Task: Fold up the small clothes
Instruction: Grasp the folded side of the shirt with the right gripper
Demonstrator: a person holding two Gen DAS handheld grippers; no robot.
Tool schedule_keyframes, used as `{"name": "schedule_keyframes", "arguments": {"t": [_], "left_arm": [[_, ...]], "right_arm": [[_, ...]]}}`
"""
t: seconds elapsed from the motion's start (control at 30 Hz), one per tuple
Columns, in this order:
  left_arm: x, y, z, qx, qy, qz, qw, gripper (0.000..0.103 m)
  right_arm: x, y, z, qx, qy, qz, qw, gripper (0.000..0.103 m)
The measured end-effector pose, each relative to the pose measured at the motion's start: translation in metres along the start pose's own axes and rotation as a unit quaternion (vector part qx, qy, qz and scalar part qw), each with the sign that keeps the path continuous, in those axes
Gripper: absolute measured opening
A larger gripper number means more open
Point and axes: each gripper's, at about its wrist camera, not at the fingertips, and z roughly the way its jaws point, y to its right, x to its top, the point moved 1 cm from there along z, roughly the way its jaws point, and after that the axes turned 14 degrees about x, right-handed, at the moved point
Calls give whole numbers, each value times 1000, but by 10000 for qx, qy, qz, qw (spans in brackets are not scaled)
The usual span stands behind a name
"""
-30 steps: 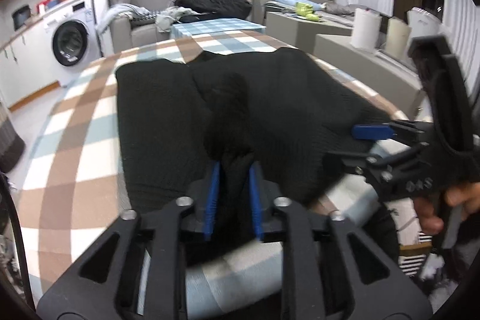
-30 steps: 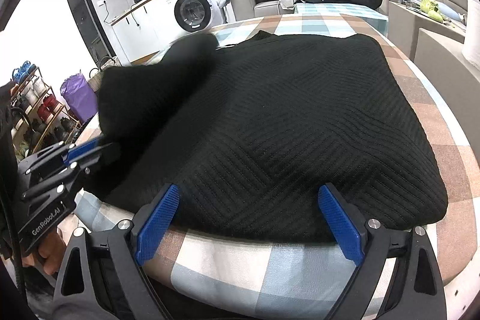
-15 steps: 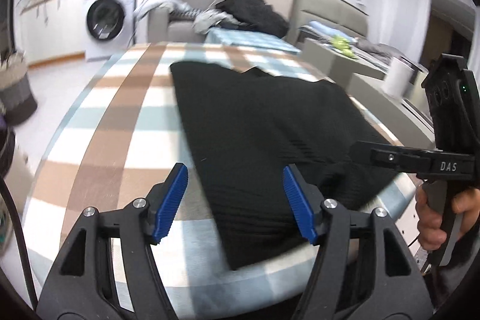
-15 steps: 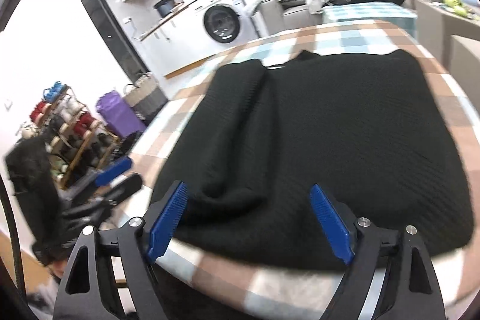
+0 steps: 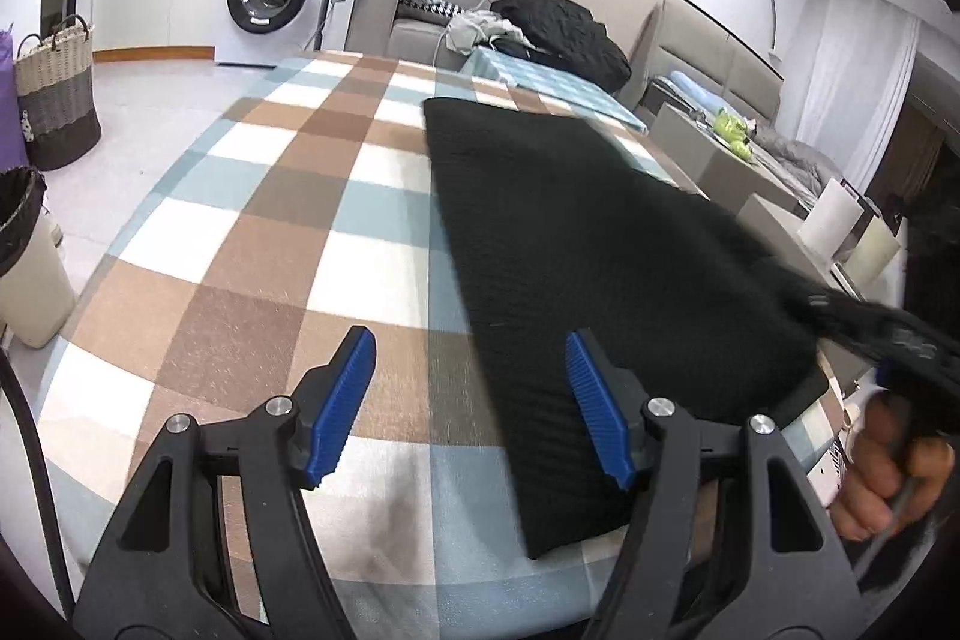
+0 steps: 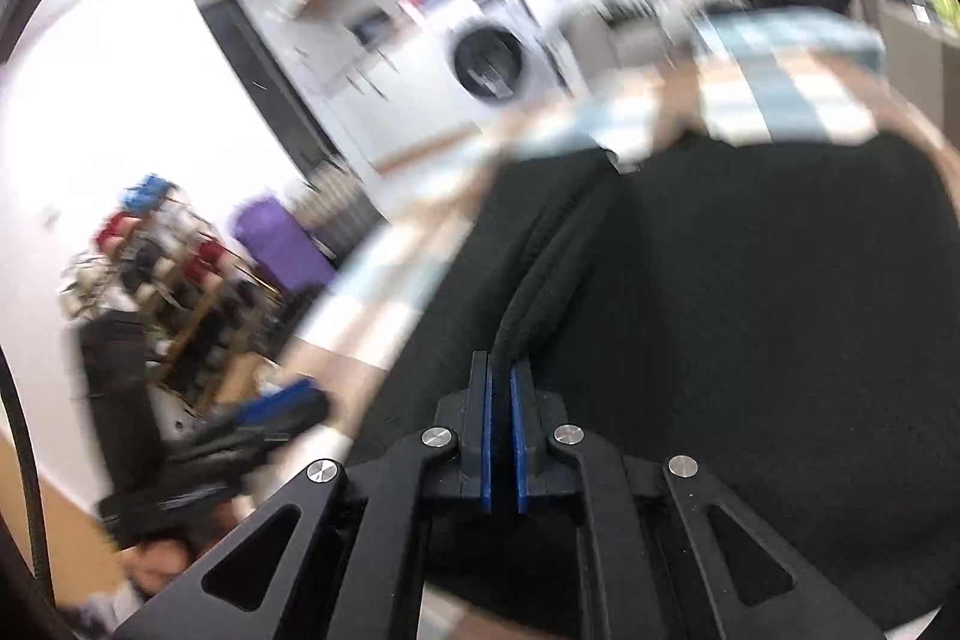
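Sweater (image 5: 588, 244) lies flat, long axis running toward far table (image 5: 252, 196) edge.

We see a bright room; our right view is very blurry, and both views bend at the edges.

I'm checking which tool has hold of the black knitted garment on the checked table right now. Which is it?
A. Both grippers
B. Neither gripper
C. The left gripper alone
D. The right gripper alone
D: the right gripper has its blue pads pinched together on a ridge of the black knitted garment, while the left gripper stands open with nothing between its pads.
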Motion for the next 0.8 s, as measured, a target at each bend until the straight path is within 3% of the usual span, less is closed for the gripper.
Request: {"name": "schedule_keyframes", "arguments": {"t": [0.1, 0.2, 0.27, 0.5, 0.7, 0.8], "left_arm": [[-1, 3, 1, -38, -18, 98, 9999, 63], [-4, 13, 7, -64, -156, 262, 9995, 63], [-9, 20, 9, -94, -196, 389, 9990, 63], [-18, 33, 13, -93, -297, 582, 9978, 63], [-24, 40, 15, -99, -372, 728, 9966, 64], [-25, 41, 16, -59, -372, 785, 9962, 64]], "right_arm": [[-11, -2, -15, -312, 34, -7, 9995, 5], [-29, 28, -13, -756, -337, 376, 9959, 5], [-37, 42, -6, -824, -581, 615, 9930, 5], [-44, 48, 3, -776, -815, 576, 9920, 11], [-39, 54, 6, -566, -810, 699, 9926, 29], [-38, 53, 8, -607, -822, 611, 9929, 30]]}}
